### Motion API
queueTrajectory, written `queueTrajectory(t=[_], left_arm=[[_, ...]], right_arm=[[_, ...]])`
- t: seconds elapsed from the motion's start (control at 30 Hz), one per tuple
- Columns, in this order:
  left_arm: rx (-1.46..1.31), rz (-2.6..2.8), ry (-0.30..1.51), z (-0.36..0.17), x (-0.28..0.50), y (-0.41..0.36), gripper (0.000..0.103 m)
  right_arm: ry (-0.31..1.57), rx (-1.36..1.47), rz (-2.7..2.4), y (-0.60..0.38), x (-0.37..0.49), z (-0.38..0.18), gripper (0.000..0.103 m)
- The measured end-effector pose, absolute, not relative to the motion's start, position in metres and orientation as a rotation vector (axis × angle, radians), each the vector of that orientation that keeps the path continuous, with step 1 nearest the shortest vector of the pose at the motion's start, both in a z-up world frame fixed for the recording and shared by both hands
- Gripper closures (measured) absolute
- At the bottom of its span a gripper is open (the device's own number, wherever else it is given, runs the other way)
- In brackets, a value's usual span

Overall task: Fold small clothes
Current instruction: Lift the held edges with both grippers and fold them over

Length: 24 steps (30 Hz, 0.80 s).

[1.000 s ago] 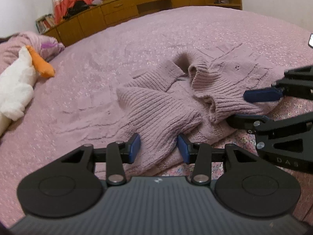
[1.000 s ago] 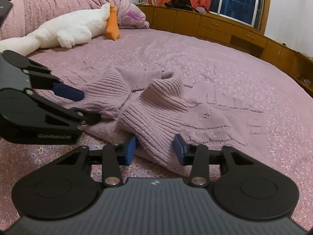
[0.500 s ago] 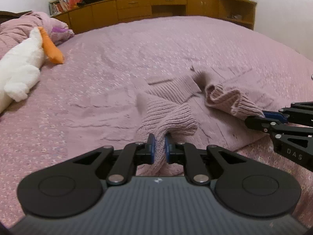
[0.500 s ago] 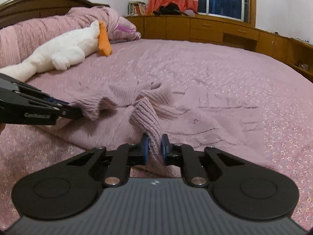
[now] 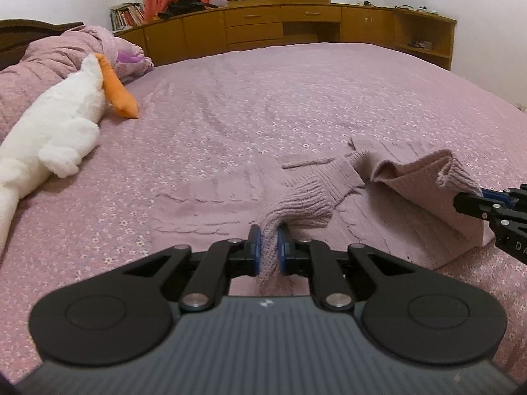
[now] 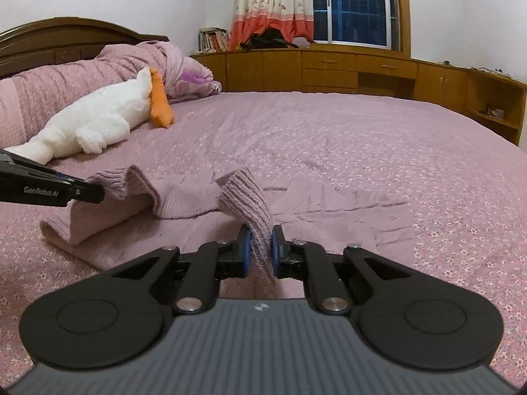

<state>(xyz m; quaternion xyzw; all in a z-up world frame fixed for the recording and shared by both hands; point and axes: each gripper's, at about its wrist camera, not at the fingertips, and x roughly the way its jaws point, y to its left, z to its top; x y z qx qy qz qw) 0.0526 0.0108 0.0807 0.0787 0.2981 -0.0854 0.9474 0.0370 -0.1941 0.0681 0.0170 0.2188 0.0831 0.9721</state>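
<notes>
Left claw (image 5: 269, 245) clenched on ribbed mauve knit sweater (image 5: 411, 204); right claw (image 6: 260, 247) clenched on its ribbed hem. Sweater partly raised off floral quilted bed (image 5: 263, 105).

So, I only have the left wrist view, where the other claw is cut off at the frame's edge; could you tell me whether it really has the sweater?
Observer: Yes. In the right wrist view the right claw is shut on a ribbed edge of the sweater, which runs up between its pads.
Operator: Thank you. How does my left claw look from that side?
Observer: The left claw comes in from the left edge, pinching another ribbed edge held above the bedspread.
Operator: And what lies to the right of the right claw?
Observer: There the rest of the sweater lies flat on the bedspread.
</notes>
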Motion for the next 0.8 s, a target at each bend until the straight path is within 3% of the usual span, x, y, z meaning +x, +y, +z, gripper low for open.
queueTrajectory(t=[0.8], left_arm=[[0.134,-0.127,0.522,0.1,0.075,0.048,0.091]], right_arm=[[0.415,0.054,0.102,-0.217,0.056,0.09,0.09]])
